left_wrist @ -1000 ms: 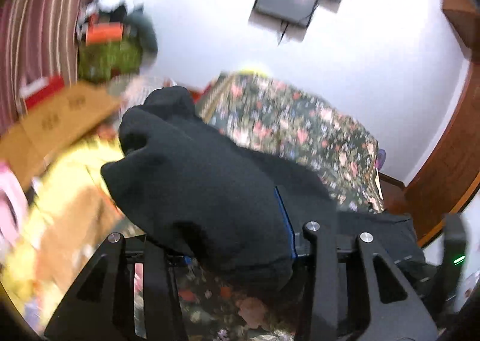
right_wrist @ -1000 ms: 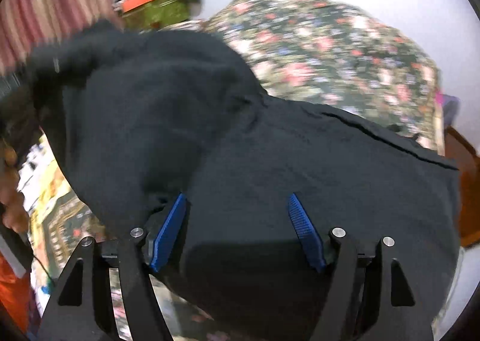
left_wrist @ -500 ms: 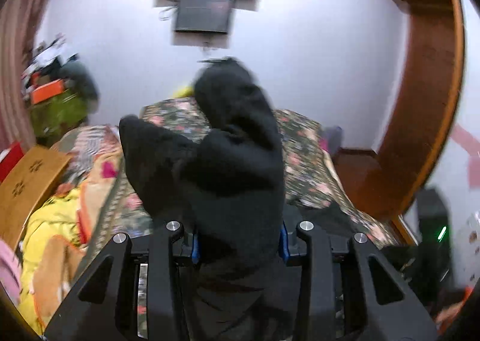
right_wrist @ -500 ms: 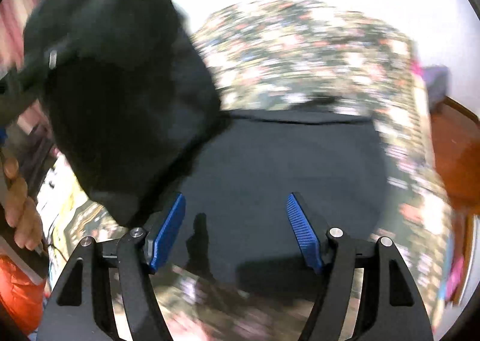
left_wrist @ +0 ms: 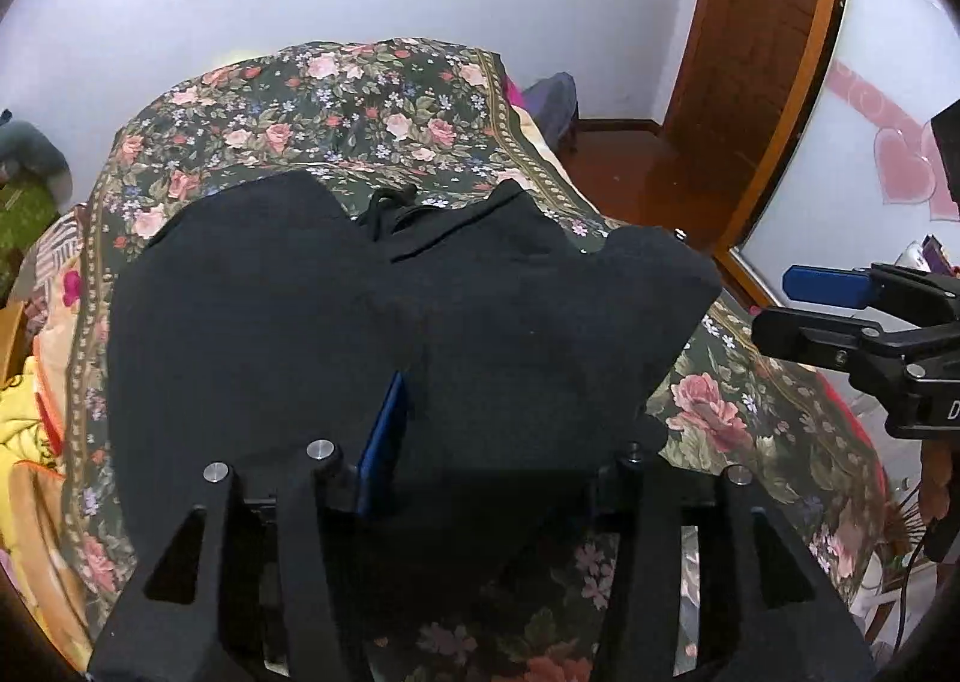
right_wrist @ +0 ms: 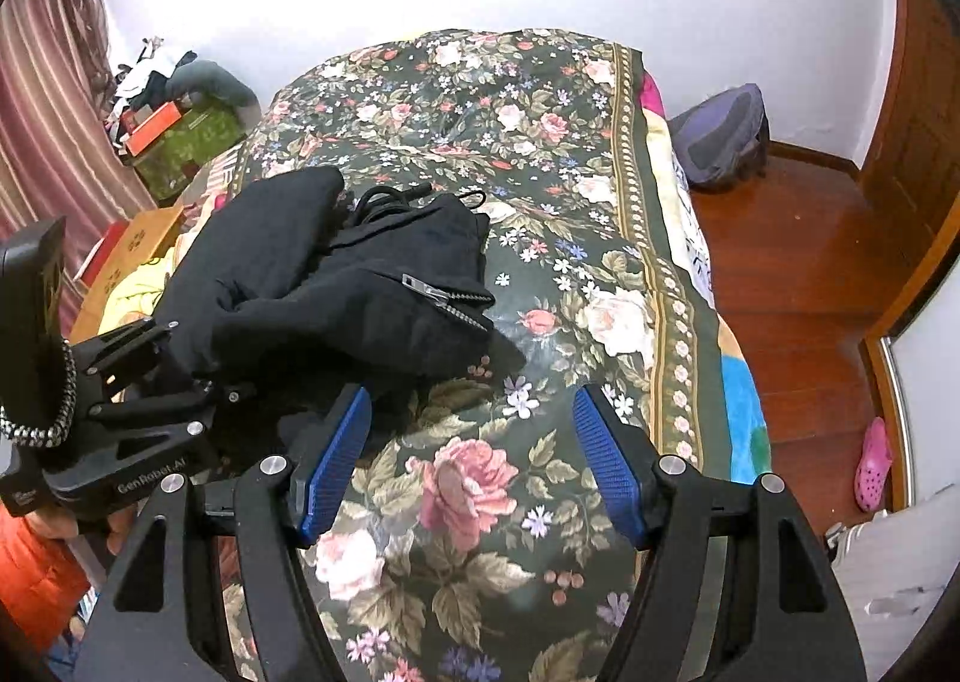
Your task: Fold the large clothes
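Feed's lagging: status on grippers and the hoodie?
Left gripper opening, black hoodie bunched between jaws. Right gripper open, empty, over floral bedspread. Nothing blocking.

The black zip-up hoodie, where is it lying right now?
In the right wrist view the black hoodie lies bunched on the flowery bedspread, toward its left side, with the left gripper at its near edge.

- Left gripper (left_wrist: pixel 480 430) fills the bottom of its own view, pointing steeply down; its jaws are opening with black cloth between them, and only the left blue pad shows.
- In the right view it enters from the left edge, a hand (right_wrist: pixel 66 526) at lower left behind it.
- Right gripper (right_wrist: pixel 471 463) sits at bottom centre of its view, jaws wide apart, nothing between the blue pads.
- In the left view it reaches in from the right edge.
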